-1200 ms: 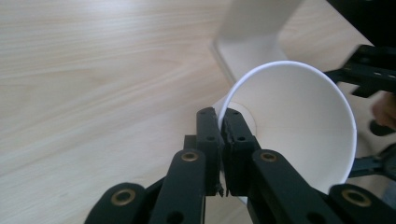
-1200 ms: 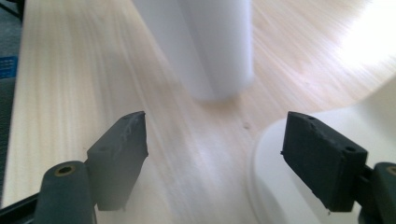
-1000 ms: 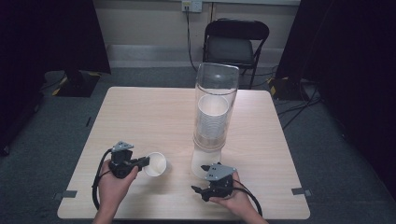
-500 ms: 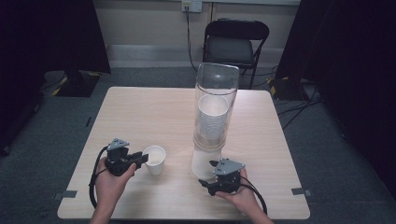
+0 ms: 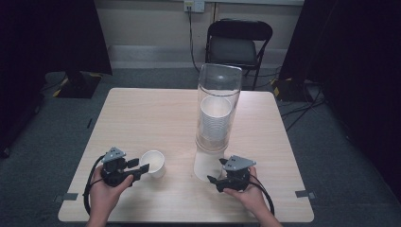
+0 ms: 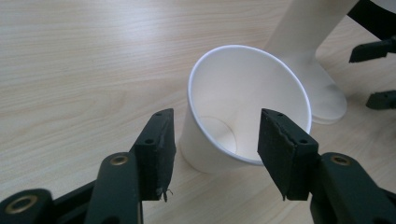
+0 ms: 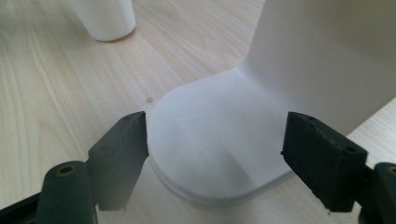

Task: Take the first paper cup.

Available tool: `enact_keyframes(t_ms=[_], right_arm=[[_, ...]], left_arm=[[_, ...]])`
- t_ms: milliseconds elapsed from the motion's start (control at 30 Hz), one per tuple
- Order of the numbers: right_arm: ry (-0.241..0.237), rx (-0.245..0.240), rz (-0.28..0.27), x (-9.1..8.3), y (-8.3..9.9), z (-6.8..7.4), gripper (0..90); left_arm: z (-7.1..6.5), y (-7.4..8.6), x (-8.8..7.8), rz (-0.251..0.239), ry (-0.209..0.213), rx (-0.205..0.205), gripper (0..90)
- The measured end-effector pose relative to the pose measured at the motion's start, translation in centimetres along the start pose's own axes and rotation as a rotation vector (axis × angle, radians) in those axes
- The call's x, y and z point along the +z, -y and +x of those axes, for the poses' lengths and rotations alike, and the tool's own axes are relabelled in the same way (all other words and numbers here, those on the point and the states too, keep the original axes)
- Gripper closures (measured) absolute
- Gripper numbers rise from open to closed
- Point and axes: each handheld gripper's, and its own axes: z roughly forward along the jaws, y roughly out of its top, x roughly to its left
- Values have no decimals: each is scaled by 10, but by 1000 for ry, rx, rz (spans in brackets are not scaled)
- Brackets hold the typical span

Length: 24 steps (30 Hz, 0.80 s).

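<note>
My left gripper (image 6: 212,156) has just been opening around the light, crushable paper cup (image 6: 243,105); I'd regrip gently mid-wall.

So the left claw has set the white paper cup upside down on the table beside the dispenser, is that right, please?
Not quite: the white paper cup stands upright, mouth up, as the left gripper view shows. The left claw, just opened, straddles it on the table beside the dispenser.
</note>
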Motion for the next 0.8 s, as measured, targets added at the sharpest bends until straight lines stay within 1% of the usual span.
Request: enact_keyframes(t_ms=[33, 100, 133, 200, 233, 300, 333, 400, 433, 467, 500, 533, 600, 667, 733, 767, 800], right_arm=[[6, 2, 1, -1, 0, -1, 219], [11, 7, 1, -1, -1, -3, 219], [17, 28, -14, -2, -1, -7, 218], [21, 38, -17, -3, 0, -10, 217], [23, 43, -15, -3, 0, -11, 218], [23, 43, -16, -3, 0, -12, 219], [22, 49, -18, -2, 0, -14, 220], [26, 51, -14, -3, 0, -15, 219], [26, 51, -14, -3, 0, -15, 219], [34, 37, -9, -3, -2, -16, 218], [39, 35, -10, -3, -3, -16, 218], [41, 39, -13, -4, -4, -17, 218], [40, 38, -17, -3, -5, -17, 218], [37, 42, -23, -3, -6, -18, 218], [39, 43, -30, -4, -9, -19, 218], [37, 46, -44, -4, -10, -20, 220], [33, 59, -54, -5, -11, -20, 221]], left_arm=[[1, 2, 0, -4, 8, 5, 455], [1, 3, -2, -3, 6, 3, 433], [2, 5, -5, -11, 24, 6, 429], [2, 5, -10, -24, 34, 9, 422], [2, 5, -12, -21, 25, 11, 421], [1, 5, -13, -19, 29, 11, 421], [0, 6, -14, -4, 28, 26, 416], [-1, 8, -16, 12, 32, 31, 414], [-1, 8, -16, 12, 32, 31, 408], [-2, 9, -18, 11, 37, 28, 401], [-2, 9, -18, 11, 37, 28, 401], [-3, 9, -20, 19, 39, 42, 400], [-4, 9, -21, 14, 38, 46, 394], [-5, 14, -18, 36, 38, 64, 384], [-3, 21, -14, 49, 35, 65, 378], [-3, 21, -14, 49, 35, 65, 370], [0, 28, -8, 59, 28, 85, 360]])
